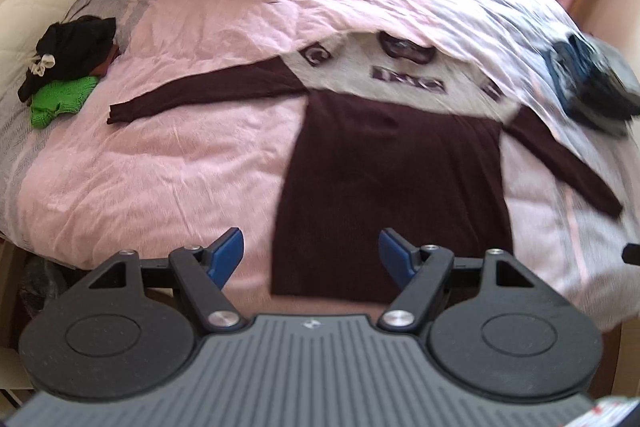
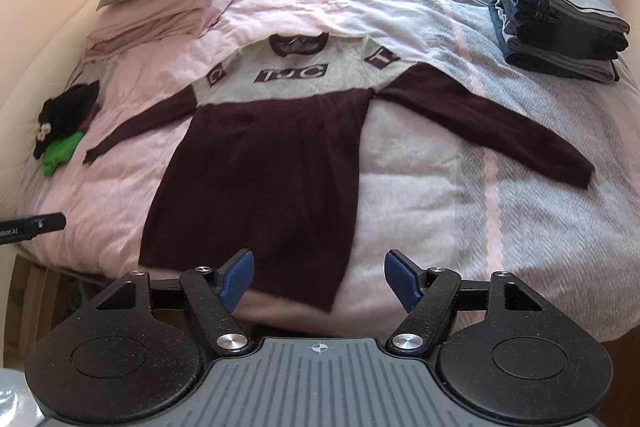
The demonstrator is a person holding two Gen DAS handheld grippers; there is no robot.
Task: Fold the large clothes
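Sweater [image 2: 260, 163] lay flat mid-frame on your bed [image 2: 420, 187], sleeves spread, while your left gripper [image 1: 310, 255] and right gripper [image 2: 318, 277] hovered spread wide, holding nothing.

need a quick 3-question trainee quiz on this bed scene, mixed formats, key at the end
1. True or false: the maroon sweater lies spread flat with both sleeves out.
2. What sits on the bed's far right corner? A) folded jeans stack B) a laptop C) shoes
3. Fill in: the jaws of both the left gripper and right gripper are ____ and hold nothing.

Key: 1 true; 2 A; 3 open
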